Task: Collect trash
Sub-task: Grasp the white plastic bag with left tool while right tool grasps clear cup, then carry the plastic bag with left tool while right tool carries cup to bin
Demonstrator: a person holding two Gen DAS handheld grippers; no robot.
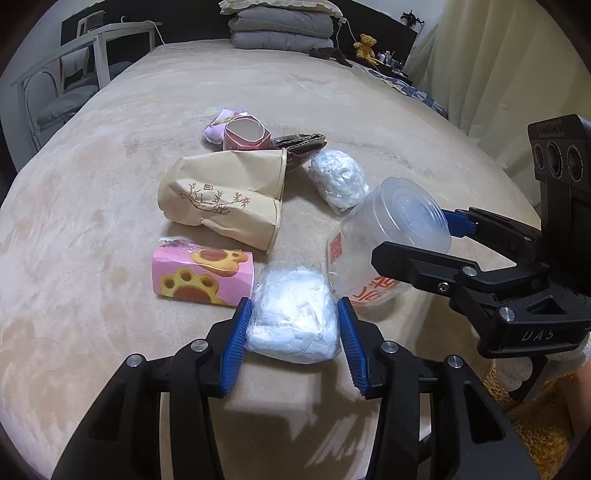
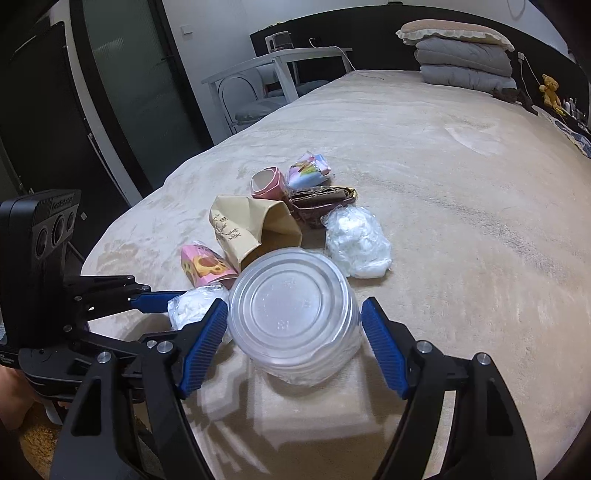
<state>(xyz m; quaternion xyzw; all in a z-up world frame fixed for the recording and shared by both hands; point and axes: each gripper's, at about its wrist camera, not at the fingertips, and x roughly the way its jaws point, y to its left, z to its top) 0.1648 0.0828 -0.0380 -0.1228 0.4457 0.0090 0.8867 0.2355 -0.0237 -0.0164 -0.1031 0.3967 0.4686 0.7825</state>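
Trash lies on a beige bed cover (image 1: 92,240). My left gripper (image 1: 295,325) is open, its blue pads on either side of a white crumpled plastic bag (image 1: 295,317), close to it. My right gripper (image 2: 293,332) is open around a clear plastic container (image 2: 295,314) lying on its side, bottom toward the camera; it also shows in the left wrist view (image 1: 388,236). Beyond lie a pink paw-print pack (image 1: 203,277), a crushed tan paper cup (image 1: 225,195), a second white bag (image 1: 338,177), a pink cup (image 1: 245,134) and a brown cardboard piece (image 1: 299,146).
Folded grey blankets (image 1: 280,26) and a teddy bear (image 1: 365,46) sit at the bed's head. A white desk with a chair (image 1: 74,62) stands left of the bed. A curtain (image 1: 498,74) hangs on the right. An orange rug (image 1: 535,424) lies by the bed's near edge.
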